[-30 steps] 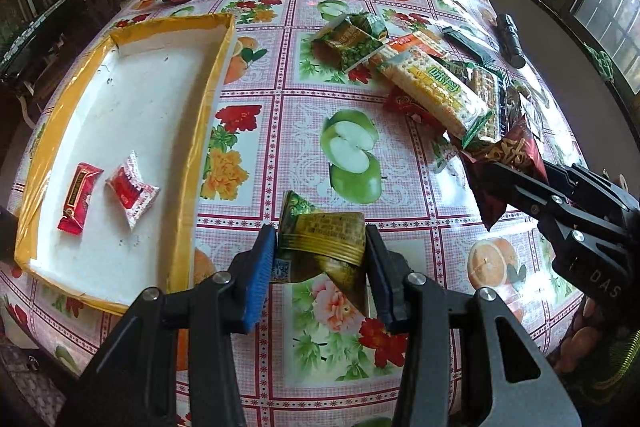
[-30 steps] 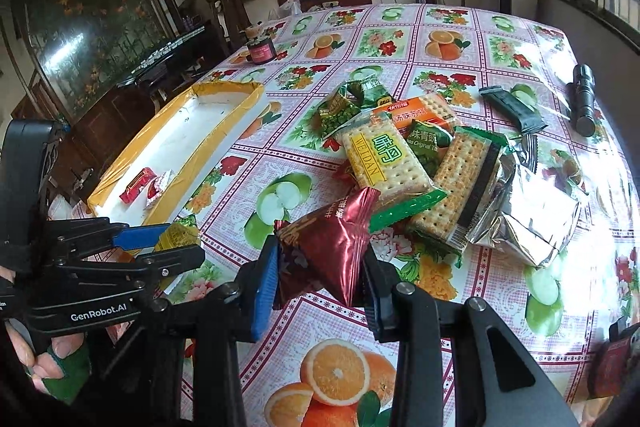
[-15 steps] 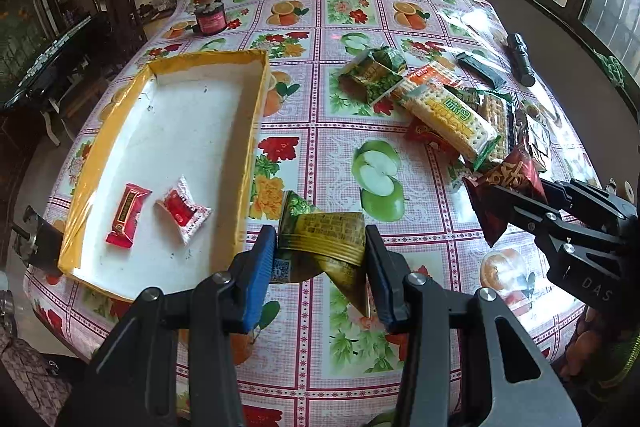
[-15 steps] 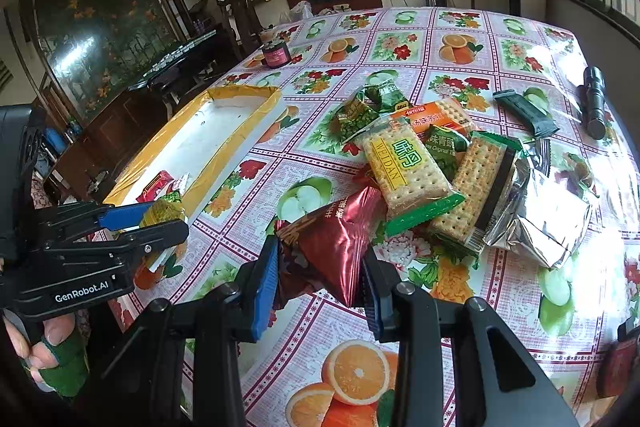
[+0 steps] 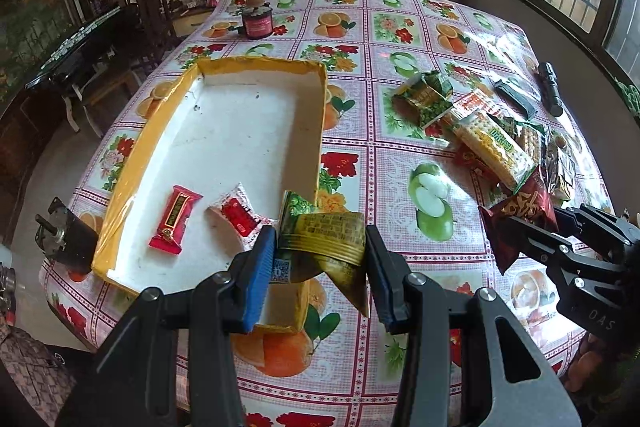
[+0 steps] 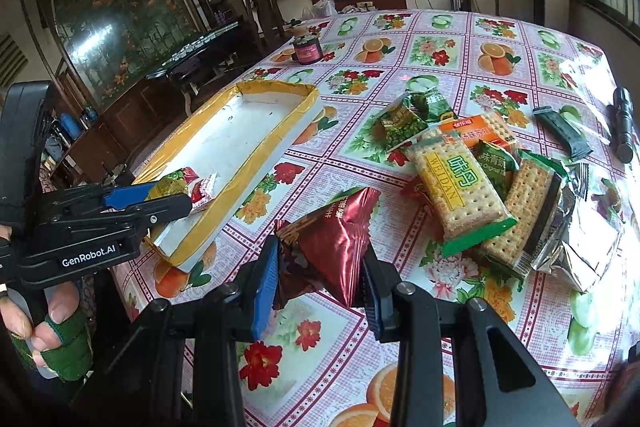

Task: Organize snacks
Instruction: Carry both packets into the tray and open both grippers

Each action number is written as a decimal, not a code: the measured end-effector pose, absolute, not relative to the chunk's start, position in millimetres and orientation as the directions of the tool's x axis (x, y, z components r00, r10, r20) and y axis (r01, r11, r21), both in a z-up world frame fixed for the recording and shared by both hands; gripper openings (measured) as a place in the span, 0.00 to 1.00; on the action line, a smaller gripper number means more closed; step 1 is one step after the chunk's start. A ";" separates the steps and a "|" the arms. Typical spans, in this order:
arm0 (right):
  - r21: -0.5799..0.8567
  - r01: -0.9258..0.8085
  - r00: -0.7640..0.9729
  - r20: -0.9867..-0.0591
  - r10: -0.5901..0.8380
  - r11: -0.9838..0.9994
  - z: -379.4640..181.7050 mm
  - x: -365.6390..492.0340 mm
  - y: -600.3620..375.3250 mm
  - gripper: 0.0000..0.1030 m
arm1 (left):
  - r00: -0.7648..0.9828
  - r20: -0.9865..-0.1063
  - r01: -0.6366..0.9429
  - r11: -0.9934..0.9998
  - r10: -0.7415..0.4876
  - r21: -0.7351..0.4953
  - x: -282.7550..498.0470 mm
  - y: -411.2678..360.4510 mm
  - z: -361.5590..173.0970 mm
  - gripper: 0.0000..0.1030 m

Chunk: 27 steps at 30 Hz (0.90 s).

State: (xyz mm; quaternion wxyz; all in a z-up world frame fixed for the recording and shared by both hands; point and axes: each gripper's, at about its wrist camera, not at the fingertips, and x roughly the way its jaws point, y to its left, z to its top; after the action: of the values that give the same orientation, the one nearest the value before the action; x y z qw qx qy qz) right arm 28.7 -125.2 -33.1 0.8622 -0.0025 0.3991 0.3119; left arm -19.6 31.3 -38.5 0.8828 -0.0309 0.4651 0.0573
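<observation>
Over the last second the left gripper [image 5: 321,247], clamping a gold-green packet [image 5: 320,235], had carried it over the tray's [image 5: 256,65] 5 o'clock rim, while the right gripper [image 6: 318,267] followed, gripping a maroon packet [image 6: 332,243], so both drops looked close.

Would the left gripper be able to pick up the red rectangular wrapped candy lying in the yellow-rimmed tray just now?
Probably not: the left gripper is shut on a gold-green snack packet, though the red candy lies unobstructed in the tray.

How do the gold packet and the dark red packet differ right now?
The gold packet is gold and green; the dark red packet is maroon foil. The gold packet sits in the left gripper over the tray's near corner; the dark red packet sits in the right gripper over the tablecloth. Both are clamped and lifted.
</observation>
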 end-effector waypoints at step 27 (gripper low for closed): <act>0.094 -0.526 0.457 -0.807 0.374 0.845 -84.7 54.8 -80.5 0.67 | 0.551 -0.832 -0.178 0.983 0.066 -0.040 -18.9 69.4 -44.2 0.44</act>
State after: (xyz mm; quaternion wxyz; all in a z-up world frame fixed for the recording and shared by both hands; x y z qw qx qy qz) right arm 54.8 -80.5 -84.7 0.8493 -0.0845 0.4487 0.2650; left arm -18.9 69.4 -44.2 0.8787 -0.0597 0.4685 0.0696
